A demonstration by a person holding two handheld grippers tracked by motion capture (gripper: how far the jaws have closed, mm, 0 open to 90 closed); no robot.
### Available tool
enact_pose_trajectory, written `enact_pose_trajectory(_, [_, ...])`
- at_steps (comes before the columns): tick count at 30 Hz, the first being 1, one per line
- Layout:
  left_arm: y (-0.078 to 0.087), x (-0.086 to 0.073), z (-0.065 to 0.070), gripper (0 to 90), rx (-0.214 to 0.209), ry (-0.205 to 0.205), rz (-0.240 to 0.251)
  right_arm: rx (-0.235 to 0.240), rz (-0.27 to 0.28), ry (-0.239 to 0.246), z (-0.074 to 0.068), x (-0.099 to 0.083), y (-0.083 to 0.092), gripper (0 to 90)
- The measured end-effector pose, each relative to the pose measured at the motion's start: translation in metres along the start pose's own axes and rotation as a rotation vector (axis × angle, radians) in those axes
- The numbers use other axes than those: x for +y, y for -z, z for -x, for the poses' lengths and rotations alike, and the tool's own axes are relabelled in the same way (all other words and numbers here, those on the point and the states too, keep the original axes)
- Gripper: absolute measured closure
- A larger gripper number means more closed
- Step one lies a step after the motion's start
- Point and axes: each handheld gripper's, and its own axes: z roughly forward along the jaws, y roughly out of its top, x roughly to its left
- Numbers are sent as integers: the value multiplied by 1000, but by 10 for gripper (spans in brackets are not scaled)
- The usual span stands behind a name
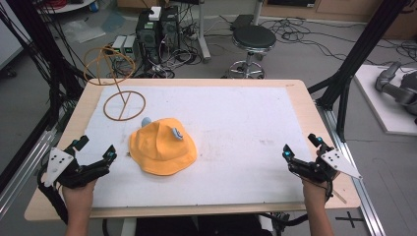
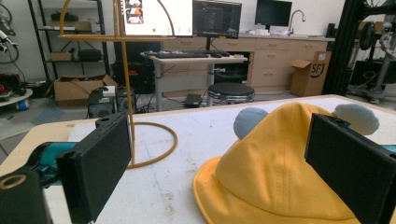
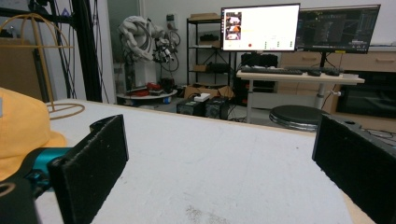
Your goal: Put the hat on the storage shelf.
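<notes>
My left hand-held gripper [image 1: 96, 153] rests at the desk's near-left edge, about eight o'clock from the desk's middle, with its jaws spread wide and nothing between them. It points forward and a little inward, so in the left gripper view the yellow hat [image 2: 280, 172] sits just ahead, partly framed by the jaws. I judge I hold it there because that is the thing I am likeliest to reach for.

My right hand-held gripper [image 1: 301, 147] lies at the near-right edge, about four o'clock, jaws likewise parted and empty. Bare white mat [image 3: 224, 168] stretches in front of it, and the hat shows at its far left, well apart.

The hat [image 1: 163, 146] lies brim down on the white mat [image 1: 246, 123], left of centre, at roughly nine o'clock from the middle. Two small grey ears stick out of its crown, one [image 1: 146, 121] at the far side and one [image 1: 177, 132] on top.

Beyond the hat, at about eleven o'clock, stands a wire hat stand [image 1: 123, 98]: a ring base on the mat, an upright rod, and a domed frame above. I take it as the place a hat would hang, which would explain why both sit together on the left.
</notes>
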Motion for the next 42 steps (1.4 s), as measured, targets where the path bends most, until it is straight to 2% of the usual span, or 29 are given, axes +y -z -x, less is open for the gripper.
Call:
enact_pose_trajectory(8, [0,0,0,79,-13,10,-3,-2,-2,-2,0,0,-1,31])
enact_pose_trajectory(16, [1,2,4,79,-2,8,-7,5,-7,-1,-1,0,-3,31])
enact_pose_trajectory(23, [-6,7,16,79,-24,-14,-18,6,-8,-6,-1,-1,-4,31])
enact_pose_trajectory(24, [-11,8,22,78,-20,-27,-30,8,-9,-5,-2,-1,-4,31])
enact_pose_trajectory(28, [-18,9,31,79,-20,-46,-57,5,-10,-3,-1,-1,-4,31])
enact_pose_trajectory(37, [-29,13,37,75,-34,-18,-74,11,-12,-6,0,-1,-4,31])
enact_pose_trajectory(42, [-37,14,44,72,-71,-10,-93,6,-16,-8,1,-2,-3,31])
